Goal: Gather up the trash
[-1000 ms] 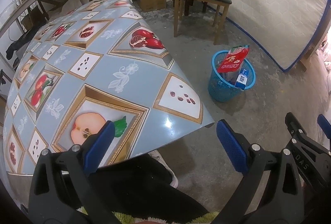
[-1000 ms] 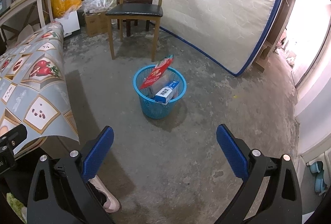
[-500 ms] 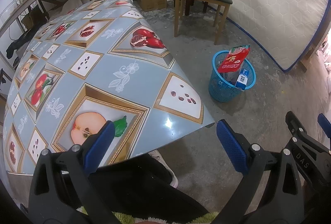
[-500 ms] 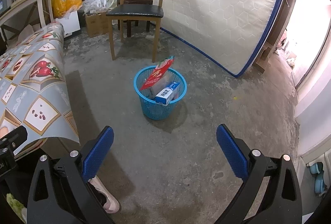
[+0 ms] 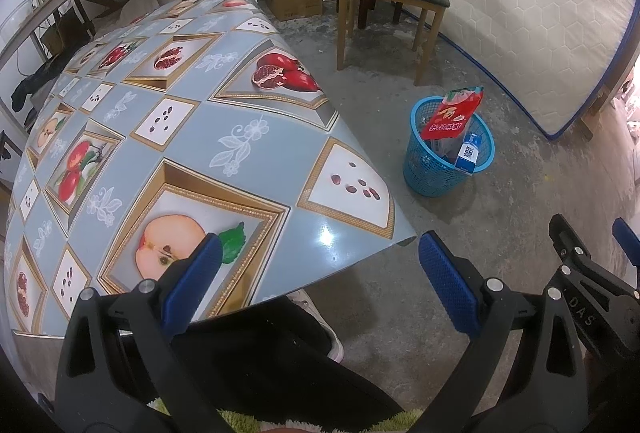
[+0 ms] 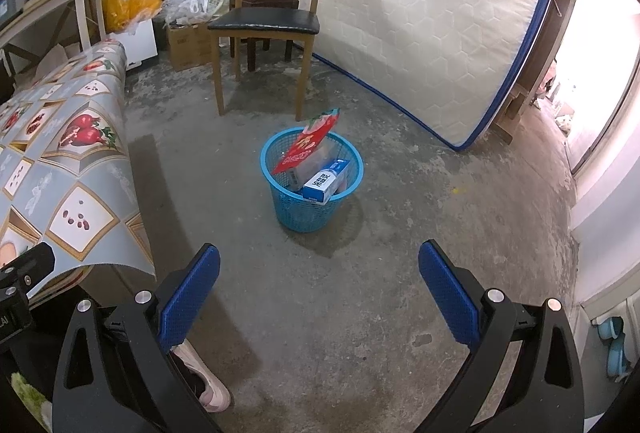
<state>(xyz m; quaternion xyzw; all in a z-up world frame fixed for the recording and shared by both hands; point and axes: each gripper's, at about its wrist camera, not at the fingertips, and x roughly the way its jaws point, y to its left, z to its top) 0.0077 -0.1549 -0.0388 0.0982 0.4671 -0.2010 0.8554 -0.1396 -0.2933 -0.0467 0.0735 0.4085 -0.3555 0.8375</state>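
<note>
the left gripper (image 5: 318,275) is released and holds nothing, above the edge of the table with the blue fruit-pattern oilcloth (image 5: 168,137). the right gripper (image 6: 318,275) is also wide apart and empty, over the concrete floor. the trash sits in the round blue plastic mesh basket (image 6: 312,211) on the floor: a red flat snack bag (image 6: 306,147) stands high above the rim, and a blue-white carton (image 6: 325,181) leans on the rim. i think the tall bag can tip out if the basket is bumped.
</note>
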